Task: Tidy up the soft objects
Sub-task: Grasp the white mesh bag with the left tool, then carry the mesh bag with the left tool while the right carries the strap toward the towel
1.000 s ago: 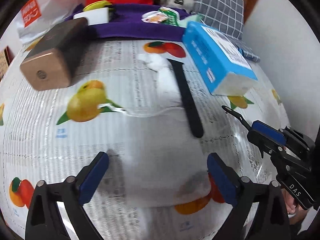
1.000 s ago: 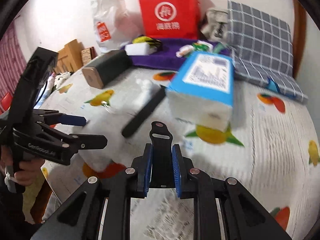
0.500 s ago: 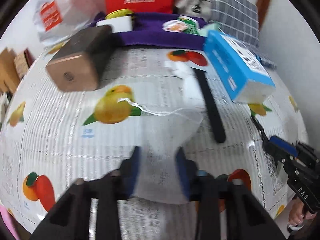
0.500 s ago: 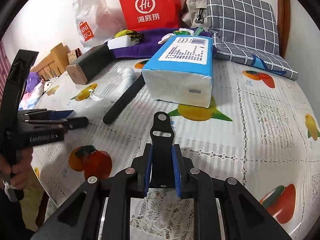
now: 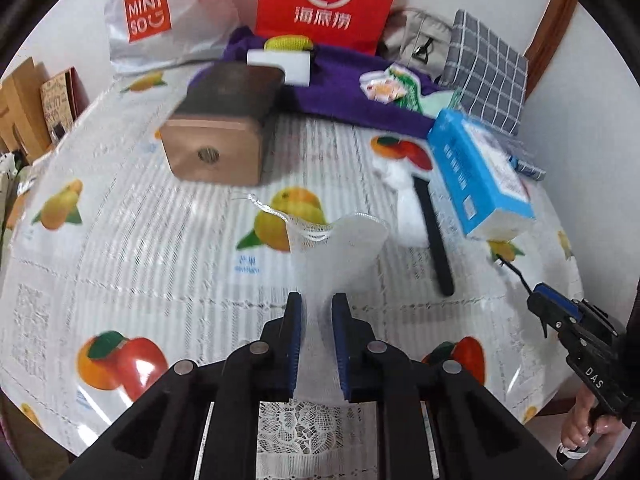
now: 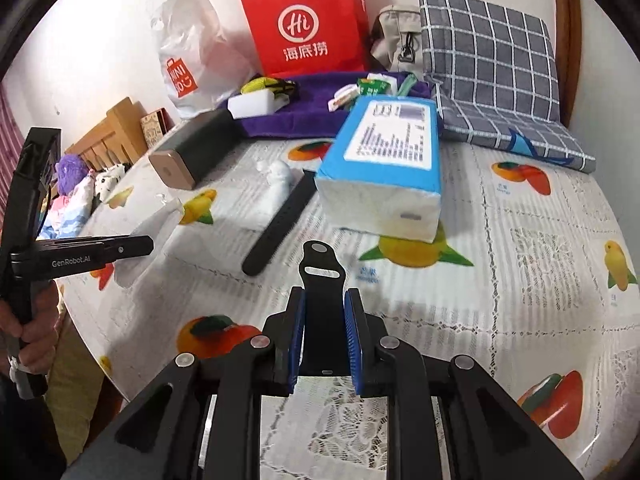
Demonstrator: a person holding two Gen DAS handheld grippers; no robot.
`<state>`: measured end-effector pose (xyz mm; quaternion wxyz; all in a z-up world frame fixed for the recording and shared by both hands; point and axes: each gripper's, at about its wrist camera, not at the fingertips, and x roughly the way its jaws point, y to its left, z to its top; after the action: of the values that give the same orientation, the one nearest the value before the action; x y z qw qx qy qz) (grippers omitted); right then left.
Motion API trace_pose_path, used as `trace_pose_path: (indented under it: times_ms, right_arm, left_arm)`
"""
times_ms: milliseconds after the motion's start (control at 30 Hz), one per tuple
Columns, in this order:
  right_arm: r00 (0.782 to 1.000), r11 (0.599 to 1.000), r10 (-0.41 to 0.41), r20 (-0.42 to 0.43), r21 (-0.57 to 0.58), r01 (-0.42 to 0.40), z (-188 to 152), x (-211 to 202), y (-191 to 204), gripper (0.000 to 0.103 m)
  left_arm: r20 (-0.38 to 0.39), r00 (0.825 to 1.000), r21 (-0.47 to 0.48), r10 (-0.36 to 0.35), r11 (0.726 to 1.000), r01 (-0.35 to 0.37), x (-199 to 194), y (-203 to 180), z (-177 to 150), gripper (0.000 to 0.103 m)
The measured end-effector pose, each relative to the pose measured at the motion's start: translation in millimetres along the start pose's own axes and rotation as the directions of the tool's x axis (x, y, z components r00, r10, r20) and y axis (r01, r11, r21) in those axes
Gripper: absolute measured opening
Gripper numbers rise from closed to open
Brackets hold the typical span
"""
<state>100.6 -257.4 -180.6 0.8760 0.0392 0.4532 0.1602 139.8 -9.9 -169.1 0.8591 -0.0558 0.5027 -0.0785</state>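
Observation:
My left gripper (image 5: pixel 318 310) is shut on a white mesh drawstring pouch (image 5: pixel 340 248) and holds it lifted above the fruit-print tablecloth; the pouch also shows in the right wrist view (image 6: pixel 154 226), beside the left gripper (image 6: pixel 144 245). My right gripper (image 6: pixel 323 308) is shut on a short black watch strap piece (image 6: pixel 322 276); this gripper shows at the right edge of the left wrist view (image 5: pixel 536 304). A longer black strap (image 6: pixel 278 226) lies on the table next to a white crumpled cloth (image 6: pixel 276 186).
A blue tissue pack (image 6: pixel 386 168) lies mid-table, a brown-ended dark box (image 6: pixel 188 150) to its left. A purple cloth (image 6: pixel 320 110) with small items, a red bag (image 6: pixel 308 20), a white Miniso bag (image 6: pixel 188 56) and a checked cushion (image 6: pixel 492 64) line the back.
My left gripper has closed on the white mesh pouch and lifted it off the table. My right gripper has kept hold of the short strap and shifted slightly.

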Motion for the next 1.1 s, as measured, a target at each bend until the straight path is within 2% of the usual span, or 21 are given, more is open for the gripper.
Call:
trace_pose_path:
  times_ms: [367, 733, 867, 1000, 1100]
  right_arm:
    - [0.997, 1.0, -0.006, 0.083, 0.008, 0.006, 32.3, -37.2, 3.2, 0.019]
    - [0.99, 1.0, -0.019, 0.142, 0.018, 0.016, 74.1, -47.2, -3.4, 0.019]
    - [0.987, 1.0, -0.024, 0.158, 0.016, 0.022, 90.6, -46.9, -7.0, 0.019]
    - [0.985, 0.999, -0.033, 0.171, 0.012, 0.031, 106.3, -45.1, -8.3, 0.019]
    - [0.983, 0.999, -0.042, 0.178, 0.015, 0.04, 120.4, -43.0, -11.3, 0.019]
  left_arm:
    - [0.106, 0.994, -0.012, 0.014, 1.0, -0.013, -41.2, 10.6, 28.2, 0.015]
    - [0.155, 0.987, -0.029, 0.041, 0.999, -0.037, -58.4, 18.0, 56.8, 0.015]
    - [0.187, 0.978, -0.021, 0.094, 0.996, -0.092, -63.3, 16.2, 69.5, 0.015]
    - [0.202, 0.978, -0.029, 0.054, 0.998, -0.05, -66.4, 17.8, 85.0, 0.015]
    - [0.22, 0.974, -0.024, 0.06, 0.998, -0.055, -67.5, 16.6, 97.1, 0.015]
